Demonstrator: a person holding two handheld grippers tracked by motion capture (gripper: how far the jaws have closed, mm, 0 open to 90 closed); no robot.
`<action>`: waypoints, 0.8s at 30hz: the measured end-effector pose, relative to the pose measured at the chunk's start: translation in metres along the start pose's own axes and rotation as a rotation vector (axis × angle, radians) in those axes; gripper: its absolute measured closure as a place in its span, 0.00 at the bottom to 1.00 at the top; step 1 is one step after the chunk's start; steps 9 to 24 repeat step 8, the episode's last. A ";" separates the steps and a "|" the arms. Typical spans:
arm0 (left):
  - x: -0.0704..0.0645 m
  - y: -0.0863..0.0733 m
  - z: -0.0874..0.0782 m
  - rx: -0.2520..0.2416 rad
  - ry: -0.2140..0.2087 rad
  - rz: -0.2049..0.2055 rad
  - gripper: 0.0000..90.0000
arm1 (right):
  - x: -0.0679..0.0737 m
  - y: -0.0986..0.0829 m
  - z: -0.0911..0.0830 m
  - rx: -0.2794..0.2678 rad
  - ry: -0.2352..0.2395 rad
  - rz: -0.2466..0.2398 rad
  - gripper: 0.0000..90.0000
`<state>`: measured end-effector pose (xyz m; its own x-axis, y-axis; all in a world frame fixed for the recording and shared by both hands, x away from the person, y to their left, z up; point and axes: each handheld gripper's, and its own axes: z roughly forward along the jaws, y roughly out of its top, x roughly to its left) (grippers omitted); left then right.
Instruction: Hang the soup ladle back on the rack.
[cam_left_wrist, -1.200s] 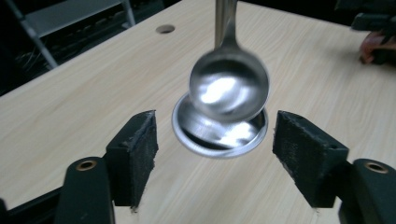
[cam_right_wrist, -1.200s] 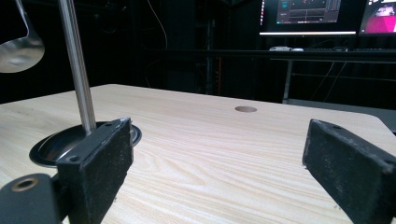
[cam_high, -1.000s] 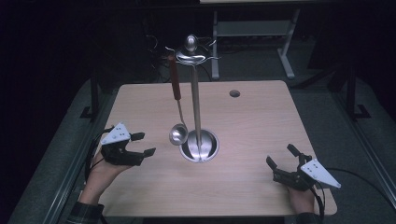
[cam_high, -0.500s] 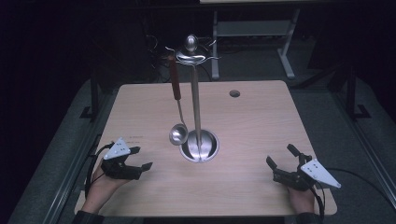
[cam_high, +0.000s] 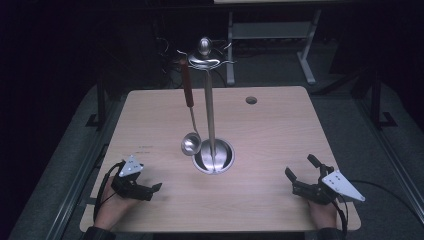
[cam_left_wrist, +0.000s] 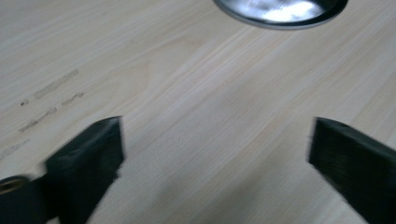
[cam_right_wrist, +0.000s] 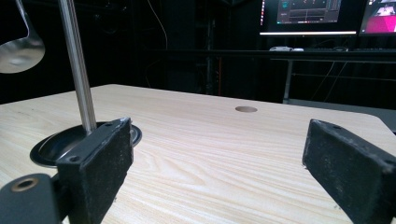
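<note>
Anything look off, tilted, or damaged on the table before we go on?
Nothing stands out. The utensil stand is upright on its round base, the ladle hangs straight from the top hooks, and the table shows only faint scuff marks. The left gripper and right gripper are both open, holding nothing.

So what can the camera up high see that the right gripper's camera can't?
From the high view: the ladle's red handle hooked on the top of the stand, plus both hands with the left gripper and right gripper, jaws apart. From the right gripper view: computer screens glowing in the dark behind the table, and its own two black jaws close up. Both share the wooden table, its small round hole, the stand's metal pole and round base, and the ladle's shiny bowl.
</note>
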<state>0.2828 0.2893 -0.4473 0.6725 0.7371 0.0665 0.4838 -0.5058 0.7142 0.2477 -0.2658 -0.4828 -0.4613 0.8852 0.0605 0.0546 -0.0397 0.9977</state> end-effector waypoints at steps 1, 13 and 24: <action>0.000 -0.001 0.002 0.003 0.002 -0.010 0.01 | 0.000 0.000 0.000 0.000 0.000 0.001 0.09; 0.001 -0.003 0.005 0.021 -0.009 -0.030 0.00 | 0.000 0.000 0.000 0.000 0.000 0.001 0.09; 0.001 -0.003 0.005 0.021 -0.009 -0.030 0.00 | 0.000 0.000 0.000 0.000 0.000 0.001 0.09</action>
